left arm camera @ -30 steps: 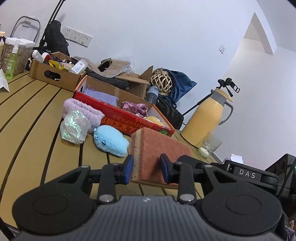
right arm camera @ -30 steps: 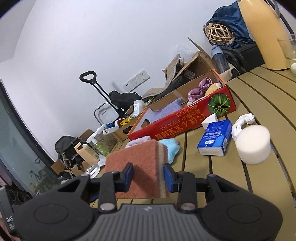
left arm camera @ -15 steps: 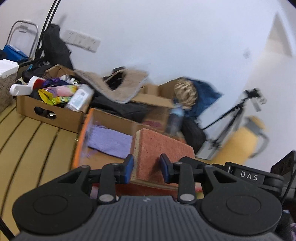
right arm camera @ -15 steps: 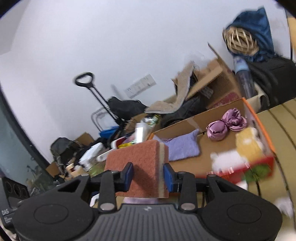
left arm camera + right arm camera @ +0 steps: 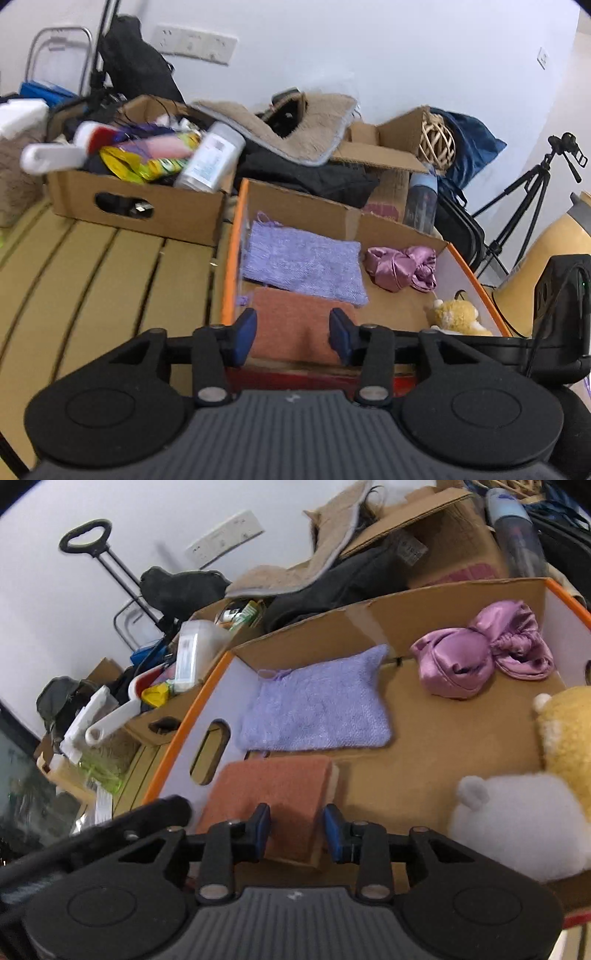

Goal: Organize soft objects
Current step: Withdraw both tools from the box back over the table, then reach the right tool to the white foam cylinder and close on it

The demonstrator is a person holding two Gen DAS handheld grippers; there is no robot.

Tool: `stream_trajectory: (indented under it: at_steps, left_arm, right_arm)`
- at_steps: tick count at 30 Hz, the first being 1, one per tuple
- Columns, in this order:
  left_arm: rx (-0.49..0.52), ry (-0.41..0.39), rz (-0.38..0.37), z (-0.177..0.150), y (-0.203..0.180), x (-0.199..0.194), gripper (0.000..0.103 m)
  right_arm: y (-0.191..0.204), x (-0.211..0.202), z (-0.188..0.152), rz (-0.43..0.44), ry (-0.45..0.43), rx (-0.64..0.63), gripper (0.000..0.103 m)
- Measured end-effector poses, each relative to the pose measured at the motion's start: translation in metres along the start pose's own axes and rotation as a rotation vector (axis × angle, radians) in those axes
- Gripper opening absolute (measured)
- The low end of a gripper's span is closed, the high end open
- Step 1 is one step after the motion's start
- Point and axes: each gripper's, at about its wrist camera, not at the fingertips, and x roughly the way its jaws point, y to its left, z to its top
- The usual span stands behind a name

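**Q:** What hazards does this moment present, and what would cause each?

**A:** Three, each a judgement. First, the sponge (image 5: 273, 797) appears to lie in the front corner of the orange-rimmed box (image 5: 177, 734); if either tool withdraws low, a fingertip could snag the sponge's edge and drag it back toward the front wall. Second, the lilac cloth (image 5: 317, 709) lies just beyond the sponge, near or touching its far edge; a forward push would ruck it up. Third, the white plush (image 5: 517, 819) sits close to the right of the right gripper (image 5: 296, 829), and a sideways swing could knock it against the yellow plush (image 5: 569, 738).

**Q:** Where does the sponge lie relative to the two tools?

**A:** In both wrist views it lies flat, rust-coloured face up, on the box floor, directly ahead of and below the fingertips. The left gripper (image 5: 293, 334) has its jaws spread wide, each pad standing clear of the sponge's sides. The right gripper's jaws are likewise parted, with the sponge seen between and beyond them; neither tool grips anything. Whether the pads hover above the sponge or brush it cannot be told.

**Q:** What else occupies the box?

**A:** A pink satin bundle (image 5: 400, 267) rests at the back right, well apart from the sponge.
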Motion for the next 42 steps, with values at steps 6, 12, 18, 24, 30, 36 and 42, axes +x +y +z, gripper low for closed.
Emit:
stream_trajectory:
  at_steps: [6, 12, 18, 24, 30, 36, 42]
  left_arm:
    - [0.059, -0.08, 0.058, -0.014, -0.01, -0.066, 0.053]
    - [0.135, -0.167, 0.058, -0.067, -0.031, -0.147, 0.072]
    - [0.22, -0.25, 0.141, -0.132, -0.056, -0.209, 0.087]
    - [0.227, -0.299, 0.137, -0.192, -0.07, -0.266, 0.096]
    - [0.27, -0.354, 0.136, -0.247, -0.085, -0.325, 0.101]
    - [0.274, -0.318, 0.084, -0.287, -0.091, -0.355, 0.102]
    - [0.317, -0.335, 0.069, -0.295, -0.103, -0.361, 0.103]
  right_arm:
    - [0.008, -0.055, -0.007, -0.036, -0.098, -0.075, 0.043]
    - [0.028, -0.164, -0.041, -0.047, -0.256, -0.222, 0.063]
    - [0.056, -0.254, -0.11, -0.159, -0.376, -0.428, 0.076]
    - [0.067, -0.317, -0.198, -0.225, -0.473, -0.522, 0.084]
    - [0.066, -0.363, -0.277, -0.247, -0.522, -0.48, 0.092]
    - [0.061, -0.395, -0.357, -0.317, -0.545, -0.453, 0.095]
    - [0.059, -0.401, -0.401, -0.289, -0.526, -0.476, 0.095]
